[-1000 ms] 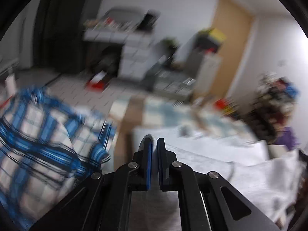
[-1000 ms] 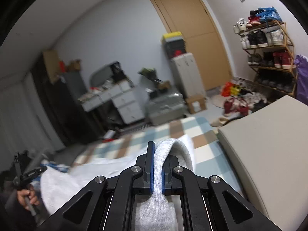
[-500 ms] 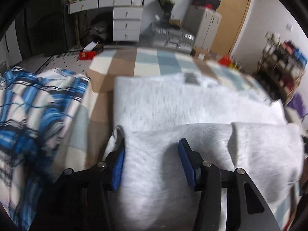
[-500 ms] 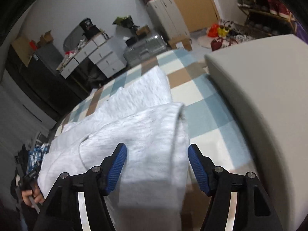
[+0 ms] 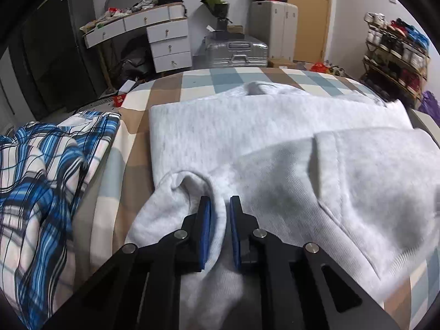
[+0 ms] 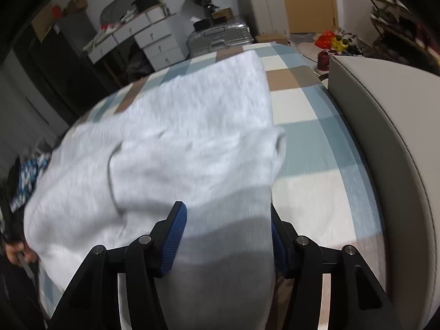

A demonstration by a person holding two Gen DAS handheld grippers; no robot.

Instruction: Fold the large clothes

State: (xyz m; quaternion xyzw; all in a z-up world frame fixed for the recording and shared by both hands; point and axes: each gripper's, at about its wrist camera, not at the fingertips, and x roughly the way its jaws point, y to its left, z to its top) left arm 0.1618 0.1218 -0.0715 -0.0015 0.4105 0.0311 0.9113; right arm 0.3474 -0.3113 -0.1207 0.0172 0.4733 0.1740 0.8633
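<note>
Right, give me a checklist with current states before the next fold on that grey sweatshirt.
1. Left tongs gripping the light grey fleece sweatshirt: ok, pads pinched on a bunched edge.
2. Right tongs gripping: not ok, pads spread wide, fabric loose between them.
3. Sweatshirt flat on the checked blue, brown and white bedspread: ok, lower part already folded over.
4. Blue and white plaid shirt out of the way: ok, beside the sweatshirt, not overlapping.
5. Sweatshirt's right edge aligned: cannot tell, blurred.
</note>
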